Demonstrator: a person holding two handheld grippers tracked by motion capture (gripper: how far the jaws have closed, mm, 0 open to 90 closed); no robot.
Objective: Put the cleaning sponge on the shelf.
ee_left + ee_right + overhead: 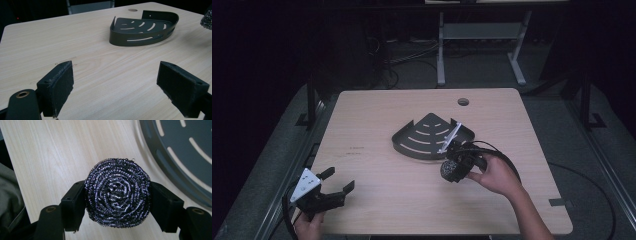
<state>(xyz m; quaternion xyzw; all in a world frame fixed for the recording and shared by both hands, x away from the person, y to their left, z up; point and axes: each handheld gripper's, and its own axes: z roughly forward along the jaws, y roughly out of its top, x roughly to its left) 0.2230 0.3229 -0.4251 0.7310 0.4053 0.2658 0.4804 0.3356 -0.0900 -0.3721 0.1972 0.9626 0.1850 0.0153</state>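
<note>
Right gripper (117, 202): clamped on the steel wool scourer (117, 192), one jaw on each side of the ball; the grip looks firm and centred.
Scourer position: between the right jaws, lifted a little over the wooden table (377, 200), not resting on it as far as I can judge from the high view (452, 169).
Direction to the corner shelf basket: the black basket (429, 137) lies just beyond and slightly left of the scourer in the high view; in the right gripper view its curved rim (160, 165) is at the upper right, near but apart.
Basket shape: a quarter circle with slots in the floor; the curved wall faces the person, the two straight walls are at the far side.
Nearer hand: the right one, clearly; the basket is well apart from the left.
Left gripper (115, 87): jaws wide, nothing between them, near the table's front left corner (324, 192).
Likely next move: carry the scourer over the curved wall and lower it in the basket.
</note>
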